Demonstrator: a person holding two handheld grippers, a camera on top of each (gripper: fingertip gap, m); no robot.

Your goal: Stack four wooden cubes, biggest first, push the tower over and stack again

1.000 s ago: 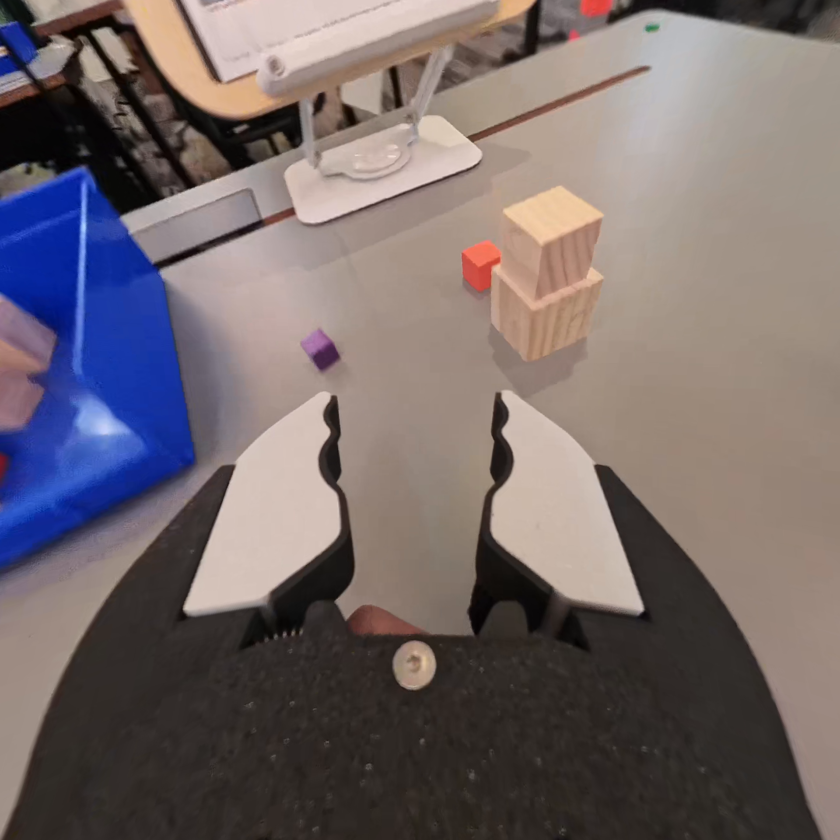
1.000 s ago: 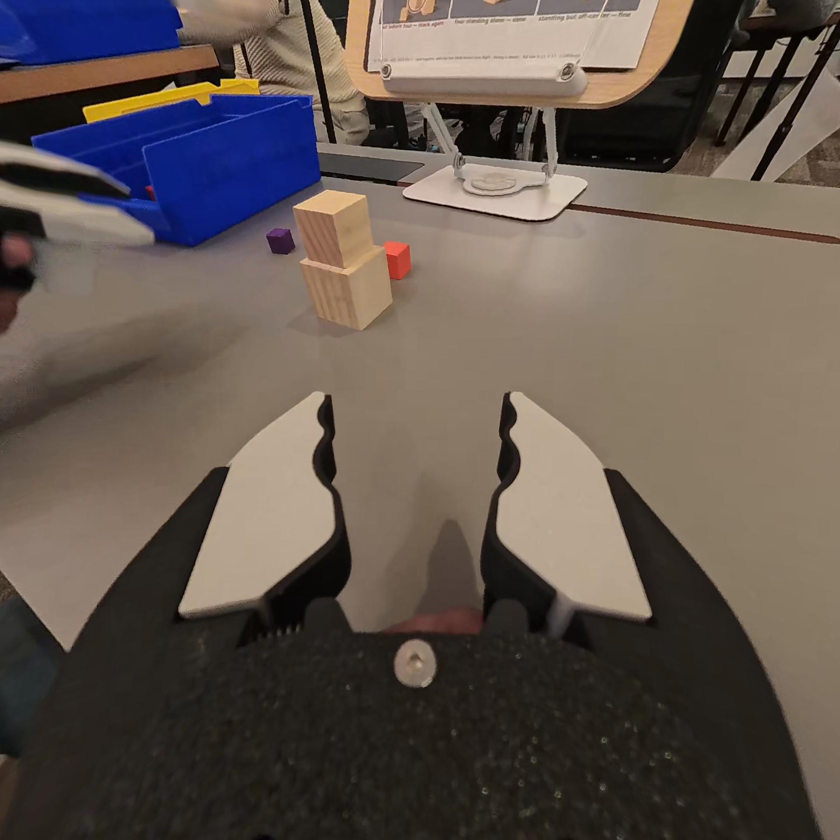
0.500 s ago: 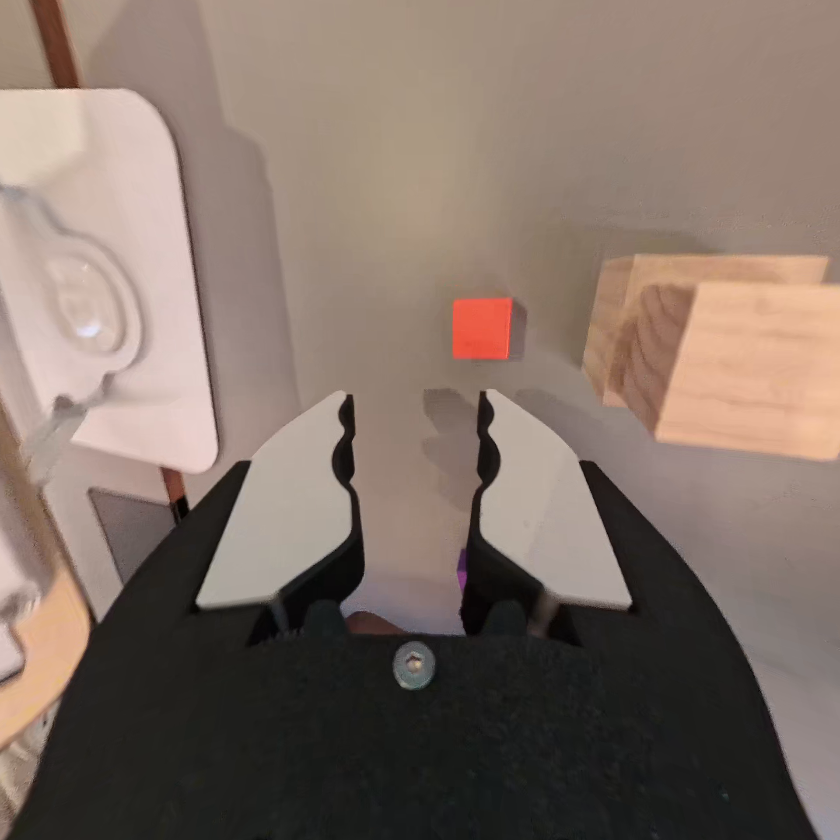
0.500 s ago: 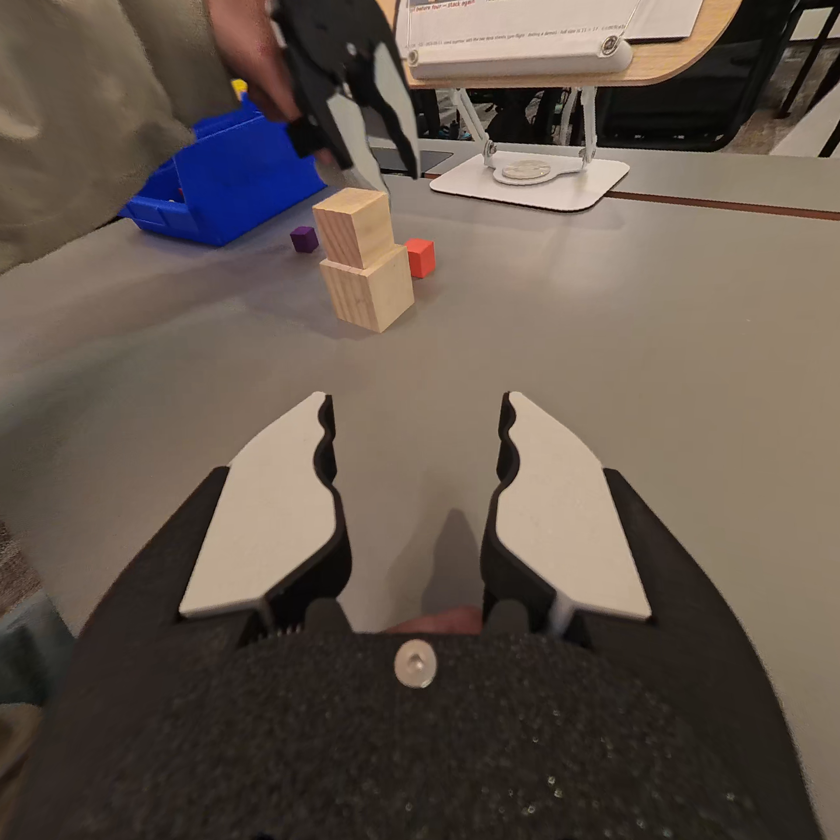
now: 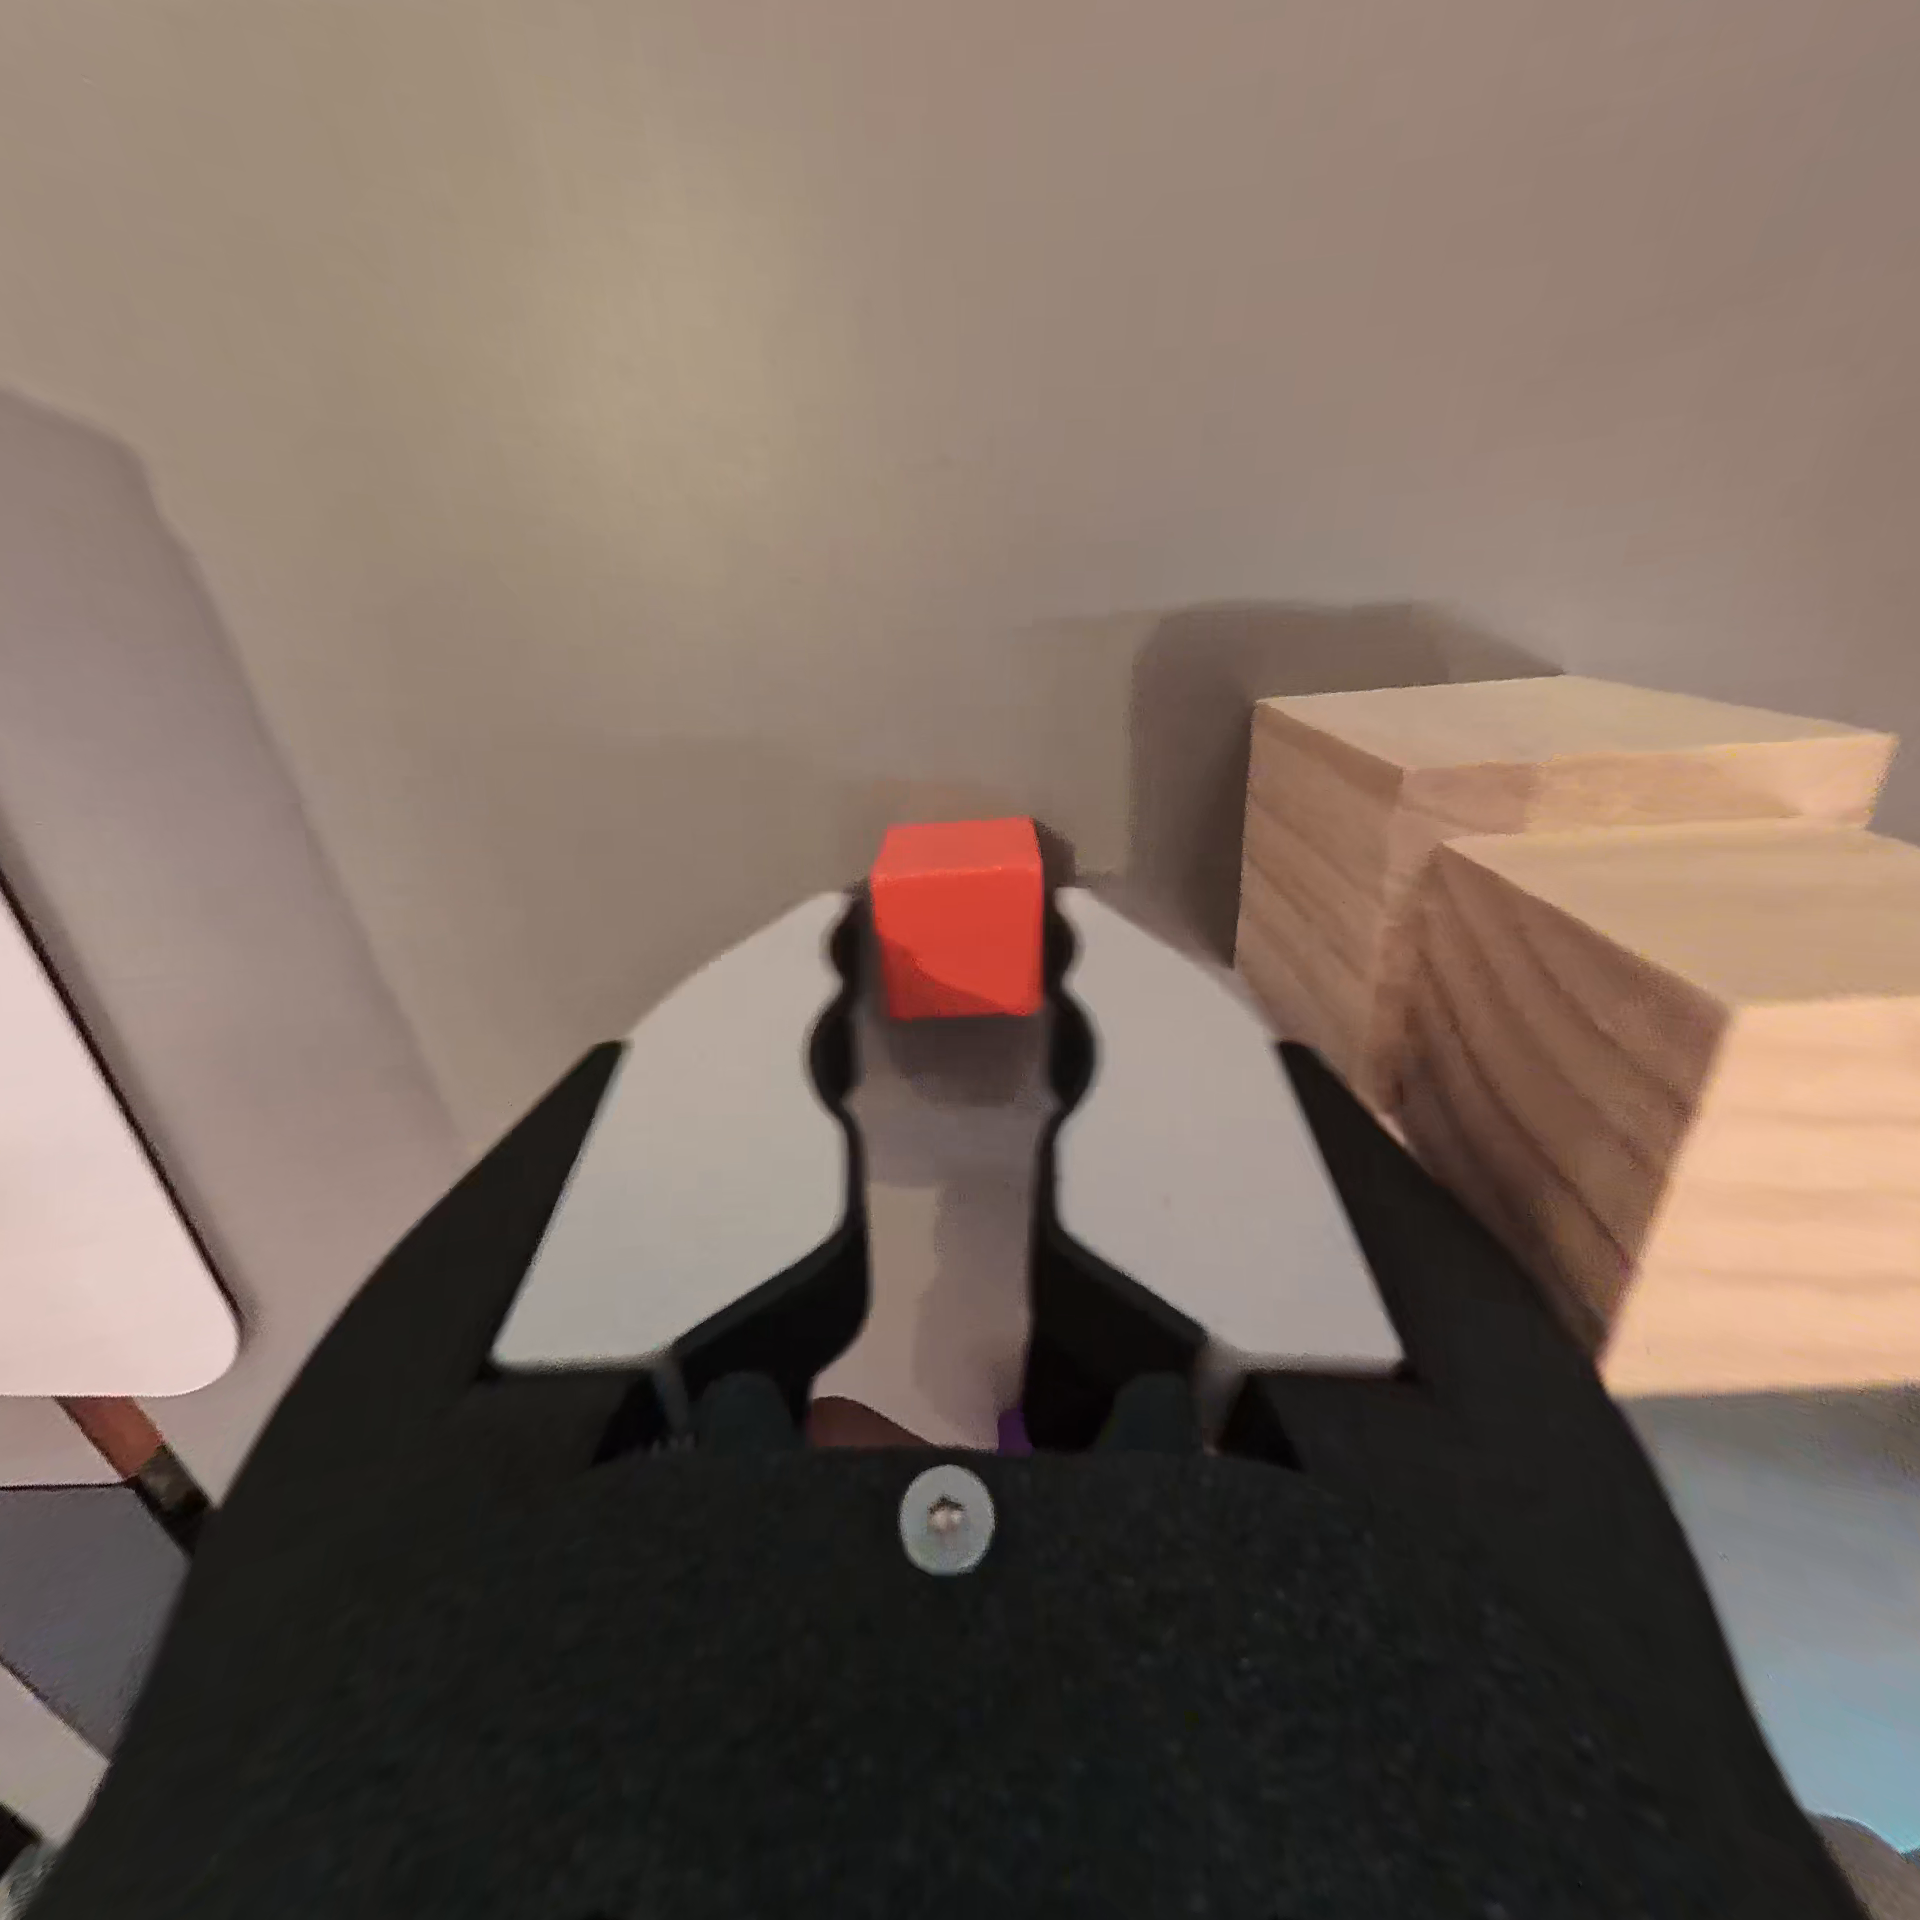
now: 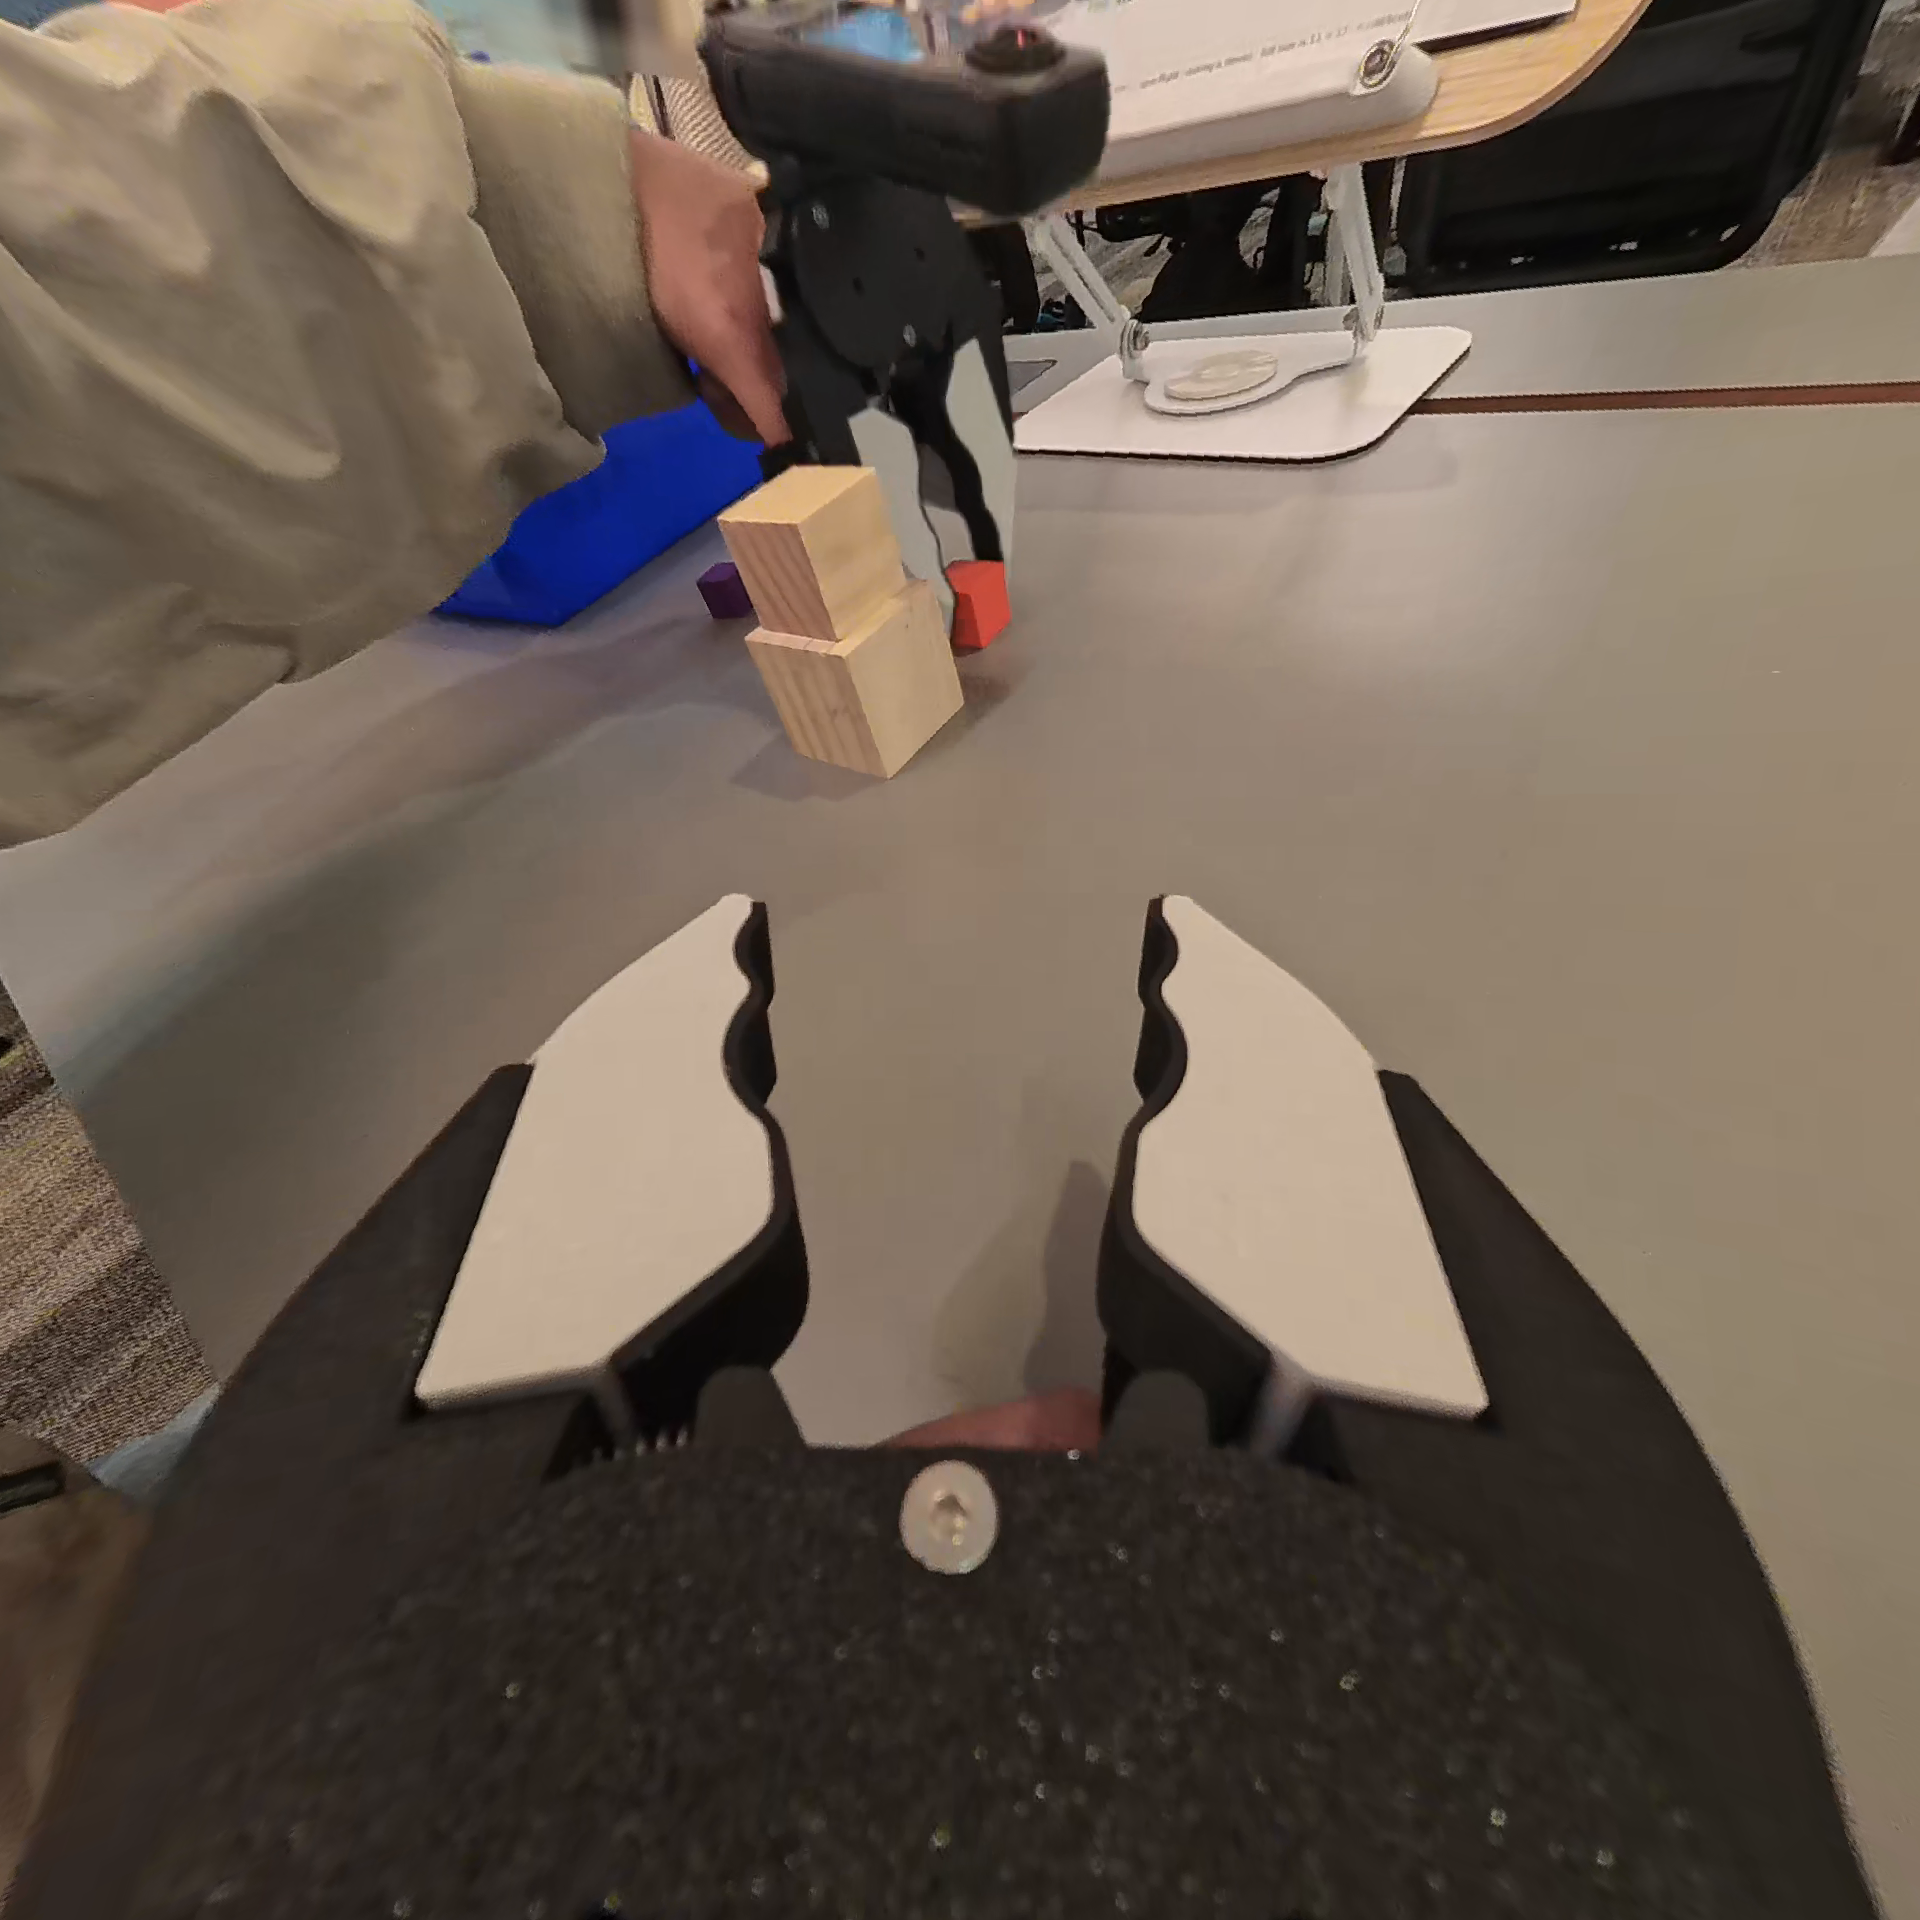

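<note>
While the left tongs [image 5: 956,920] clamp the red cube [image 5: 957,920] beside the two-cube wooden stack [image 6: 842,623], the right tongs [image 6: 956,935] gape empty — sheet writing [image 6: 1247,62] blurred, unreadable.

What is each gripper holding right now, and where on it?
The left gripper has its fingertips on two opposite sides of the red cube, which sits on the table. The right gripper is open and empty.

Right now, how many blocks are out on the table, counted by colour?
Plain wood blocks: 2, the smaller block stacked on the bigger block
Red block: 1, between the left gripper fingertips
Purple block: 1
Total: 4
</note>
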